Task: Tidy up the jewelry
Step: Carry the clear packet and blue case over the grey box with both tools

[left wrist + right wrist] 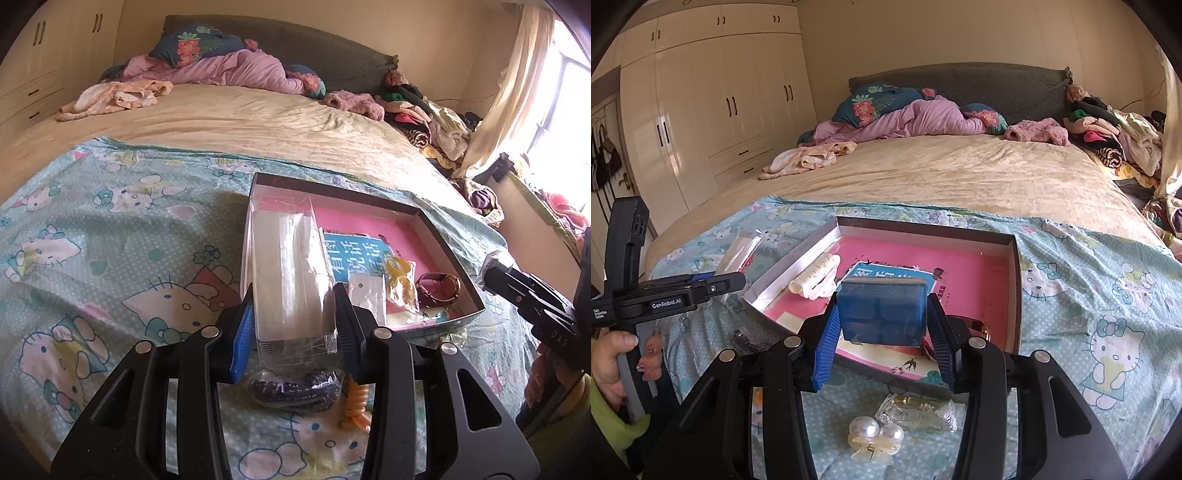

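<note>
Our left hand-held gripper [293, 314] grips a clear box [286, 273], long axis pointing far; right hand-held gripper [882, 325] grips a blue box [882, 312] above the tray [1015, 295].

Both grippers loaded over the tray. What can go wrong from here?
1. The left gripper pinches a thin clear plastic box near its lower end; it may crush or twist out.
2. The right gripper holds the blue box above the tray; a slip would drop it onto the booklet or white clip.
3. The pearl clip and bagged earrings lie under the right gripper and could get pressed if it lowers.
</note>
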The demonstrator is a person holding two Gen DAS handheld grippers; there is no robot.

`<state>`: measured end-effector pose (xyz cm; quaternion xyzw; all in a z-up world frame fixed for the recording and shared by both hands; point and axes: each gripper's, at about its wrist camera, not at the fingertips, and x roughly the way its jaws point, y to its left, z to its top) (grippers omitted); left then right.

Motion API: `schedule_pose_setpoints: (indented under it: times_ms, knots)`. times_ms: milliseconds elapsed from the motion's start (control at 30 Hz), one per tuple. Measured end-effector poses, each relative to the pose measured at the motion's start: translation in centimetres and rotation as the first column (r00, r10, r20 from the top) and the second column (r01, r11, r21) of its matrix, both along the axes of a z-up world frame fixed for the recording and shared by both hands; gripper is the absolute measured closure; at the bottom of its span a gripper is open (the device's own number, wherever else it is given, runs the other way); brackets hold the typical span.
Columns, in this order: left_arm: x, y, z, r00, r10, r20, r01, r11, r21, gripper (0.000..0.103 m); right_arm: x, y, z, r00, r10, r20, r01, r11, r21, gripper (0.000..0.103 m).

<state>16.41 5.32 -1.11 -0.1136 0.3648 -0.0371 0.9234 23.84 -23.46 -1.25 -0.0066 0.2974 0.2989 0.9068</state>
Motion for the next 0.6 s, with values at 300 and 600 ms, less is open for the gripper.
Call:
schedule_pose_setpoints:
  times_ms: [300, 600]
  knots:
    - [2.0, 0.2, -0.7, 1.000, 0.017, -0.017, -0.016, 0.999, 0.051, 0.072, 1.4, 0.2, -0.4, 1.000, -0.011, -0.009, 0.011, 1.000, -0.004, 0.059]
    - [3.4, 0.2, -1.4, 0.999, 0.018, -0.029, -0.016, 0.997, 0.081, 0.071, 2.7, 0.5, -0.8, 1.000, -0.021, -0.018, 0.021, 1.000, -0.011, 0.059]
